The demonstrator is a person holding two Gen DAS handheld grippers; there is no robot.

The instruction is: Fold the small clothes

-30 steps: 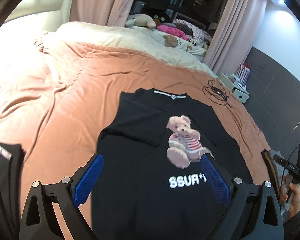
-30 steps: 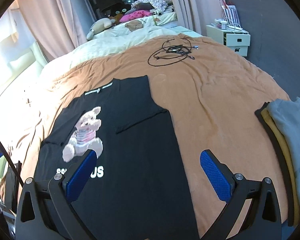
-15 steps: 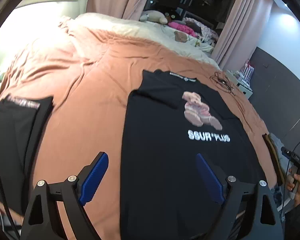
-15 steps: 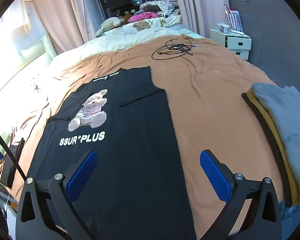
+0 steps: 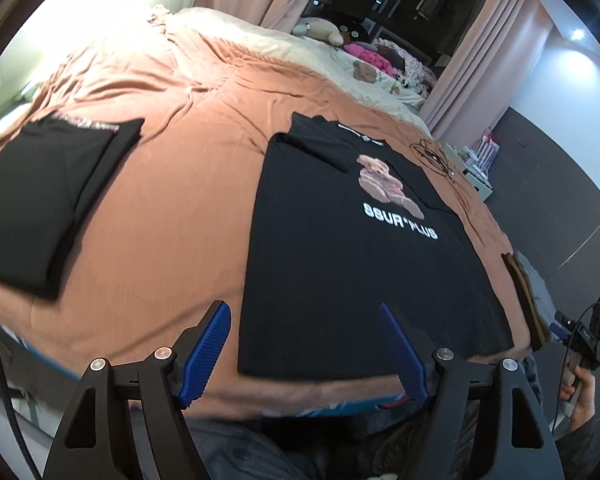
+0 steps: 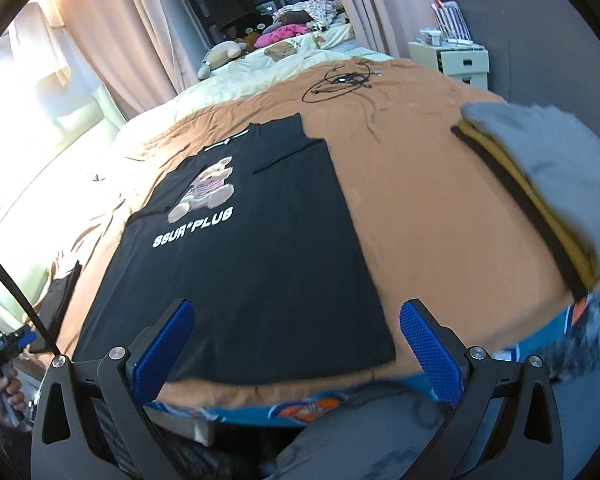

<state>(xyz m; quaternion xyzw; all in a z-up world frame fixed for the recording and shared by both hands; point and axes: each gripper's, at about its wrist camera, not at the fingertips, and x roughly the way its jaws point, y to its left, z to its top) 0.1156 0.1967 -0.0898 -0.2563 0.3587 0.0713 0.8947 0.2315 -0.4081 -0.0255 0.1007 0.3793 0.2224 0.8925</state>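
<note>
As seen from the left wrist view, the left gripper is held with its blue jaws spread wide and nothing between them, poised above the near hem of the black T-shirt, which is laid flat on the brown bedspread with both sleeves folded inward and the bear print facing up; a folded black garment is set well apart to its left, and a tangled cable lies beyond its collar. From the right wrist view, the right gripper is likewise shown released and empty over the same hem, the T-shirt being flanked on the right by a stack of folded clothes, well apart from it
</note>
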